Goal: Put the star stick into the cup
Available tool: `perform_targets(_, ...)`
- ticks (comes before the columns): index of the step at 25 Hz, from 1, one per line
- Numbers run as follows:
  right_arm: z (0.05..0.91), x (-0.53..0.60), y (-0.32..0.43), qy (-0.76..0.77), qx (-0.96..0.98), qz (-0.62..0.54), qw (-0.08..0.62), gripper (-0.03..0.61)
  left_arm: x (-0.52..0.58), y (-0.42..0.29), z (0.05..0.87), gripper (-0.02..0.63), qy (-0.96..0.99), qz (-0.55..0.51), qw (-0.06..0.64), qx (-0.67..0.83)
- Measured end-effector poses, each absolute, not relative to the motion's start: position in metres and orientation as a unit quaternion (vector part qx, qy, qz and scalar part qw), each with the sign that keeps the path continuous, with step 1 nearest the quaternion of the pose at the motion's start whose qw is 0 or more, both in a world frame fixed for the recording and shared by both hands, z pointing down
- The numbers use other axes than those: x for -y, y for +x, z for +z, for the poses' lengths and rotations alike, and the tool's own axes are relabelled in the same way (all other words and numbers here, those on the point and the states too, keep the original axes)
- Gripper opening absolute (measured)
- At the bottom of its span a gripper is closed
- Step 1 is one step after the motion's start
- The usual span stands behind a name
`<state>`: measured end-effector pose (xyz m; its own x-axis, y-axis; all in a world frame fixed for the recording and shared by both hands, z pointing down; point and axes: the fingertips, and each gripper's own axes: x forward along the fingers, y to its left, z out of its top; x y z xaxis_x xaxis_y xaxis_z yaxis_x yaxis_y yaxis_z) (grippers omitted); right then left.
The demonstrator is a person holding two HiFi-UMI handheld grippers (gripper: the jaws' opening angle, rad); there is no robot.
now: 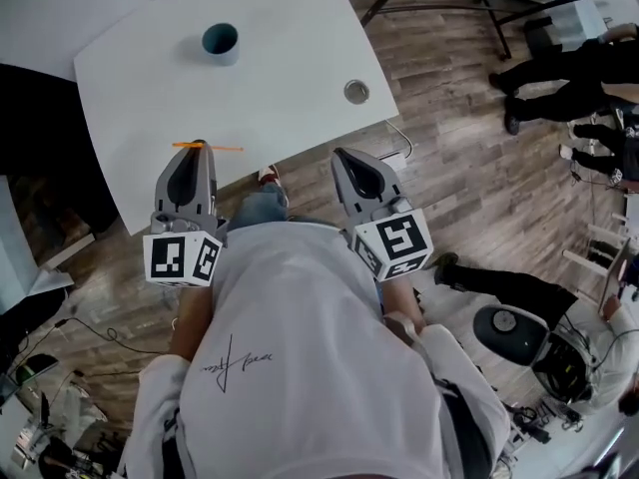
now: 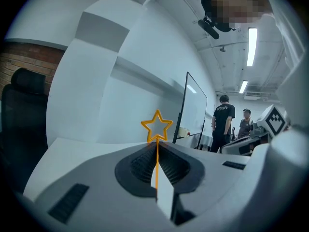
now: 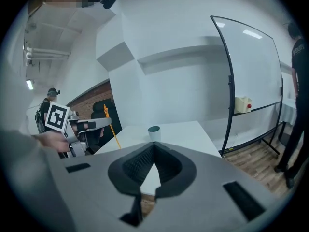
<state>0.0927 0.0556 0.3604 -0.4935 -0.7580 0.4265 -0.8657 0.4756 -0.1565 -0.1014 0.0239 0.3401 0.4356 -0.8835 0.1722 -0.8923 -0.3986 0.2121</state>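
Nearest the person's chest, the left gripper (image 1: 200, 148) has its jaws closed onto the star stick (image 2: 157, 125) – the thin orange shaft is pinched between the pads, with the star end clear above the jaw tips. The stick hangs over the near edge of the white table (image 1: 290, 58). Beside it, the right gripper (image 1: 344, 155) has its jaws together with nothing between them. Further out, the teal cup (image 1: 220, 41) stands upright on the table's far part – well apart from both grippers.
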Motion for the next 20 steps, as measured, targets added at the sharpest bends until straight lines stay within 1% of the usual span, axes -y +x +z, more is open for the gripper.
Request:
perform_targets(10,0.356,-0.029,0.063,0.460,0.858,0.153,0.170,0.009,0.002,-0.128,0.333,0.020,0.833,-0.010,0.124,0.539)
perform_targets(15,0.353,-0.017,0.070,0.456,0.860,0.145,0.175,0.009,0.009,-0.135,0.332,0.020,0.828,-0.024,0.133,0.544)
perform_targets(20,0.352,-0.004,0.075,0.461,0.859,0.148,0.165,0.009,0.015,-0.142,0.334,0.020,0.825,-0.024,0.132,0.549)
